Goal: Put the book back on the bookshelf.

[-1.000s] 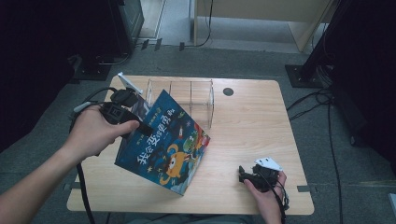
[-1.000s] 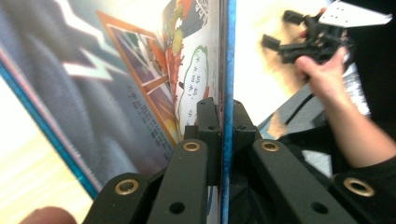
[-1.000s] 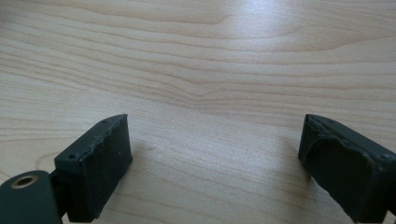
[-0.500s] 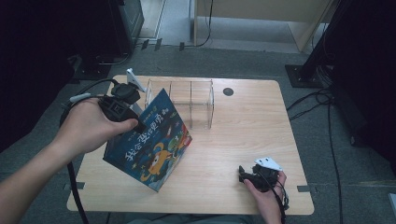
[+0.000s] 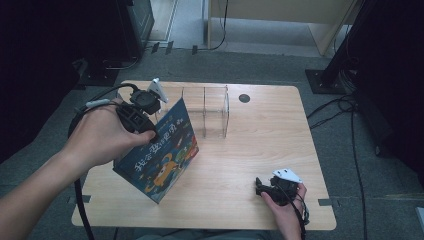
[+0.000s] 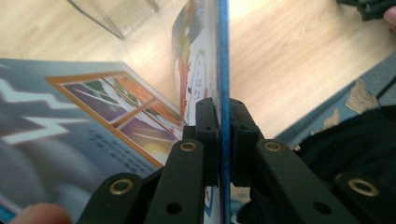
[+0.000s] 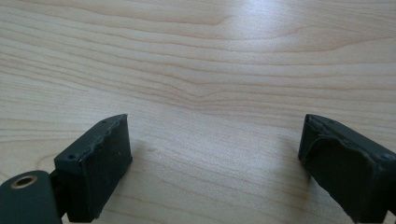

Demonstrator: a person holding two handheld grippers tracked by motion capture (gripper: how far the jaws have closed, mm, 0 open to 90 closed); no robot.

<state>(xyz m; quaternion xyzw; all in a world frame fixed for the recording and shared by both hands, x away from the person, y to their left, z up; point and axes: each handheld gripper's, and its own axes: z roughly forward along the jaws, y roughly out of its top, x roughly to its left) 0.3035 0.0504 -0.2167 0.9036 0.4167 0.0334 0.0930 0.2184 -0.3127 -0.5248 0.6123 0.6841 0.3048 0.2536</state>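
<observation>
Currently the left gripper [image 5: 150, 131], clenched on the picture book [image 5: 162, 152], is carrying it toward the clear rack [image 5: 205, 112] at two o'clock, needing an upright slot-in, while the right gripper [image 5: 264, 187] is resting released.

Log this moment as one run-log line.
left gripper: shut on picture book, lifted tilted | right gripper: open, idle on table | clear rack: beside book

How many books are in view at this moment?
1. The book is clamped in the left gripper, tilted over the table's left side, beside the clear divider rack. The rack's slots look empty, though clear walls could hide something thin.
</observation>
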